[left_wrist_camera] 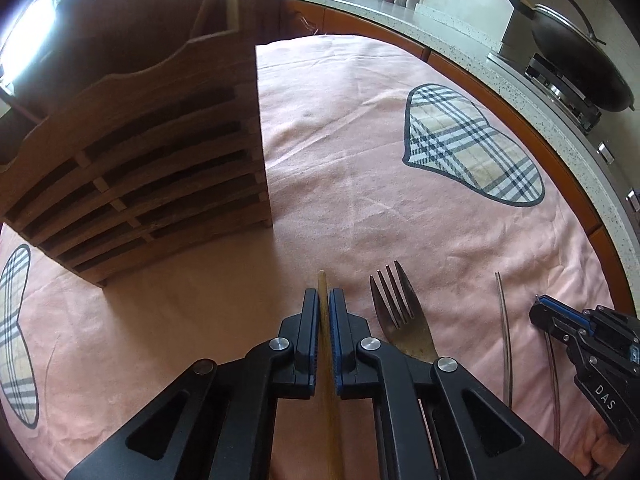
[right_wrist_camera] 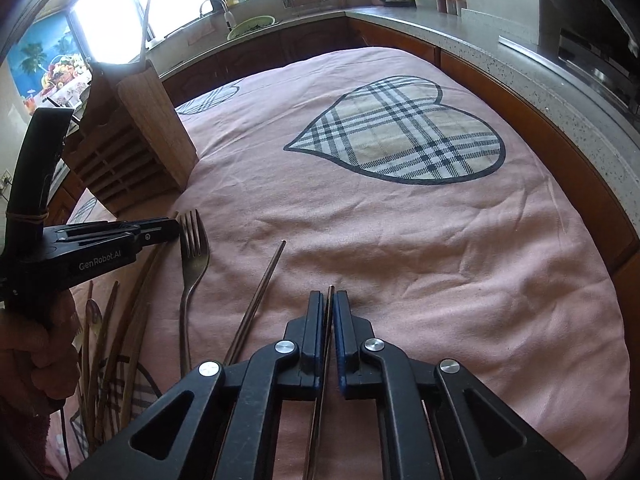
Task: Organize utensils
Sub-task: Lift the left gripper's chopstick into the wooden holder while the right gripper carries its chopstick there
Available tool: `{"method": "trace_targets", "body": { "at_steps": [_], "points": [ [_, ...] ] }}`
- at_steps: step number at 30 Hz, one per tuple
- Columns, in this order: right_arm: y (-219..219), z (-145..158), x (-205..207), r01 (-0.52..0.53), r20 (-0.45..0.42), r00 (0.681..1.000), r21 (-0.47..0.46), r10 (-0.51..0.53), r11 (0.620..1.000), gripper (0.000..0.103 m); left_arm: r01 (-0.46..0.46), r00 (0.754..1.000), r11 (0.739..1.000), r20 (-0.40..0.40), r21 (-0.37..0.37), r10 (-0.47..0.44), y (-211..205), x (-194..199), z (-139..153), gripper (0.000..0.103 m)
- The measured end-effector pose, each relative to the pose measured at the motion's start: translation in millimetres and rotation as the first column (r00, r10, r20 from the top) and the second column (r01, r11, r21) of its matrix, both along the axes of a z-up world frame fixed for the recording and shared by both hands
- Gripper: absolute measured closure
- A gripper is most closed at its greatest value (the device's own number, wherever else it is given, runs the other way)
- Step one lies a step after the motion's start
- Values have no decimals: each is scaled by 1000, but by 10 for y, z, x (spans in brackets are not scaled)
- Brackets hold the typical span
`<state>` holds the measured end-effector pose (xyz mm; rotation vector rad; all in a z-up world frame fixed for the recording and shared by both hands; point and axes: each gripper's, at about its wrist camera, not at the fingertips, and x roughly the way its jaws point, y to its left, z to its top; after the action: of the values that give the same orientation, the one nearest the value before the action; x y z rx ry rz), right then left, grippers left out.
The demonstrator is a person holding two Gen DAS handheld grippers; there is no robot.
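Left wrist view: the wooden utensil rack (left_wrist_camera: 136,168) stands ahead-left on the pink tablecloth (left_wrist_camera: 340,160). I'd lift both sticks level, then tip them in upright. My left gripper (left_wrist_camera: 324,300) has its jaws pinched on a wooden chopstick (left_wrist_camera: 322,280), my right gripper (right_wrist_camera: 329,302) on a metal chopstick (right_wrist_camera: 330,292), each running straight between the jaws

Utensil rack (left_wrist_camera: 160,168): slatted wood, brown, matt, visible grain. Cloth (left_wrist_camera: 360,160): pink fabric, soft, creased, plaid heart patches. Fork (left_wrist_camera: 396,312): metal, dull sheen, tarnished. Left chopstick (left_wrist_camera: 323,292): pale wood, matt. Right chopstick (right_wrist_camera: 329,320): thin metal, glossy. Fingers (right_wrist_camera: 316,320): black matt plastic, blue pads. Worktop (left_wrist_camera: 460,28): speckled grey stone, smooth.
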<state>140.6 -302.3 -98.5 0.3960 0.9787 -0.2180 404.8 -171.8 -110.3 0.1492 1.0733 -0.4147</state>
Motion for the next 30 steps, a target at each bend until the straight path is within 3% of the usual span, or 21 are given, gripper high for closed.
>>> {"method": "trace_targets", "body": {
  "at_steps": [18, 30],
  "points": [
    [219, 728, -222, -27, 162, 986, -7, 28, 1000, 99, -7, 983, 971, 176, -240, 50, 960, -1100, 1288, 99],
    [445, 1168, -343, -48, 251, 966, -54, 60, 997, 99, -38, 965, 948, 236, -316, 117, 1580, -1745, 1729, 100]
  ]
}}
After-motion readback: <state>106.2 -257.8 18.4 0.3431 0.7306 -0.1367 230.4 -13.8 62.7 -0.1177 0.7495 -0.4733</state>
